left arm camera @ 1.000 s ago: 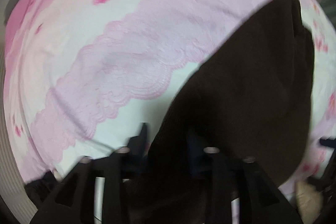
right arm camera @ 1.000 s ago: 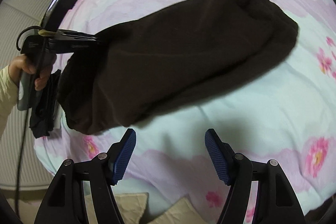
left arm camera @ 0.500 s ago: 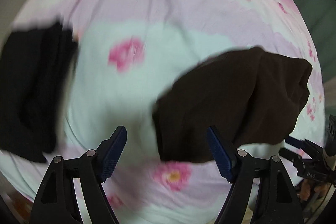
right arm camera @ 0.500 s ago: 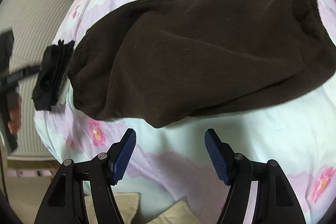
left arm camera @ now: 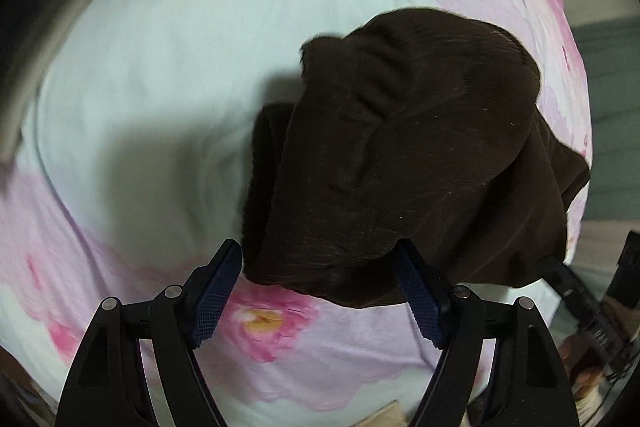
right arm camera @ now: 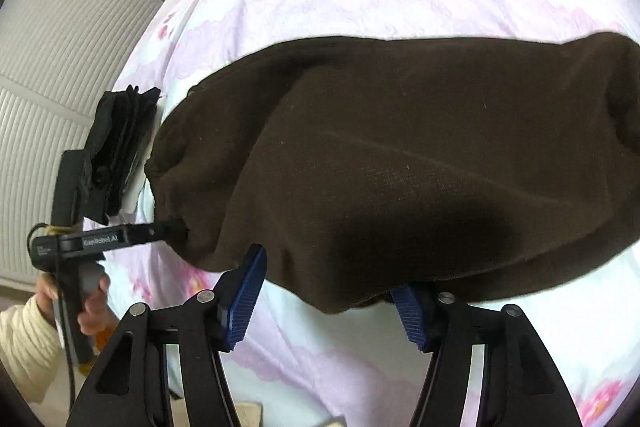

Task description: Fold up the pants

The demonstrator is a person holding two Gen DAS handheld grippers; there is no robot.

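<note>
Where left tongs meet pants, lettering "GenRobot.AI".

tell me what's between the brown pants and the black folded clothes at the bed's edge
Only a narrow strip of the flowered bedsheet separates the brown pants from the black folded clothes, seen in the right wrist view; no other item lies there.

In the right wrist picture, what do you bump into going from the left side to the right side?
Cream sleeve → hand holding the left gripper → black folded clothes → brown pants.
</note>
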